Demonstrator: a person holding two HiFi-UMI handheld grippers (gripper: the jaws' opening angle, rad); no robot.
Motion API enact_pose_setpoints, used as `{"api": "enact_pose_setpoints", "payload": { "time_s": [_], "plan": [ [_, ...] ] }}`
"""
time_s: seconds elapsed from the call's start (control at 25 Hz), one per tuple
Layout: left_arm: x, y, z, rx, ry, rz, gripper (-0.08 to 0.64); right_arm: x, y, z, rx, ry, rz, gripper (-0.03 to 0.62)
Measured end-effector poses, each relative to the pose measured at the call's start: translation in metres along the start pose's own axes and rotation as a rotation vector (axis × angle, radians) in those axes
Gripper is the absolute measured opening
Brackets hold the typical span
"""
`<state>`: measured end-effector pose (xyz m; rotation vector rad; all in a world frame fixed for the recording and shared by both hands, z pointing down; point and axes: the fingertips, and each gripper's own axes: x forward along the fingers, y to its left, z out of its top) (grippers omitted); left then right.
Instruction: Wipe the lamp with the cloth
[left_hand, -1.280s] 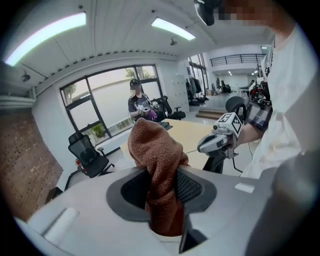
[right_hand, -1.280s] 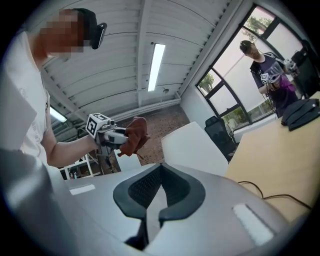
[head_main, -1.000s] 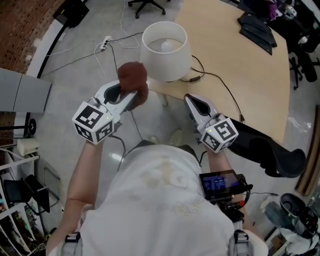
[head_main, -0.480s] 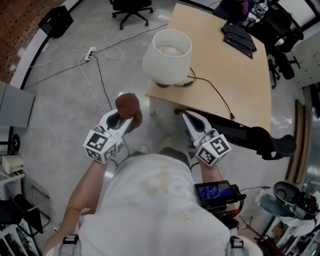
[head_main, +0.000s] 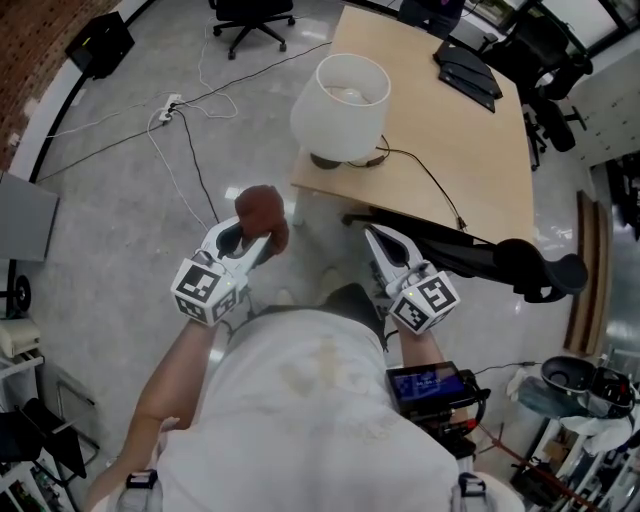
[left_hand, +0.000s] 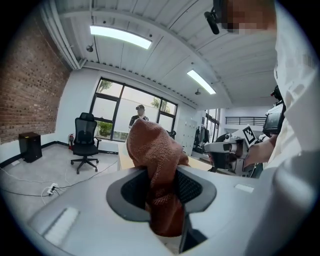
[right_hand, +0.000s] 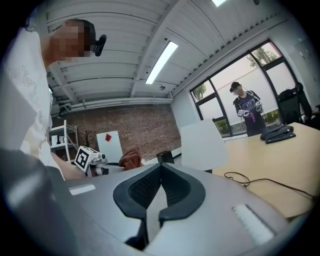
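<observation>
A light wooden table (head_main: 480, 140) fills the upper right of the head view. A white lamp (head_main: 341, 108) stands on its near corner, with a black cord (head_main: 432, 182) beside it. The grey floor (head_main: 110, 230) at the left holds white cords (head_main: 166, 108) and a black chair (head_main: 248, 12).

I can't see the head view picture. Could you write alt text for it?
Seen from above, a person's left tool grips a crumpled rust-brown terry cloth, short of a white drum-shaded table lamp on a light wooden table. The right tool is empty.
</observation>
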<state>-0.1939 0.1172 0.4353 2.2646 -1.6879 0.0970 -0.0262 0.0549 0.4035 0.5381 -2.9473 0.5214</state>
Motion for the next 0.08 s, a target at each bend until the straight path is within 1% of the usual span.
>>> {"api": "enact_pose_setpoints", "payload": {
  "time_s": [0.08],
  "plan": [
    [-0.0042, 0.0034, -0.0009, -0.009, 0.002, 0.005, 0.130, 0.0034, 0.0047, 0.0010, -0.008, 0.001, 0.004, 0.012]
  ]
}}
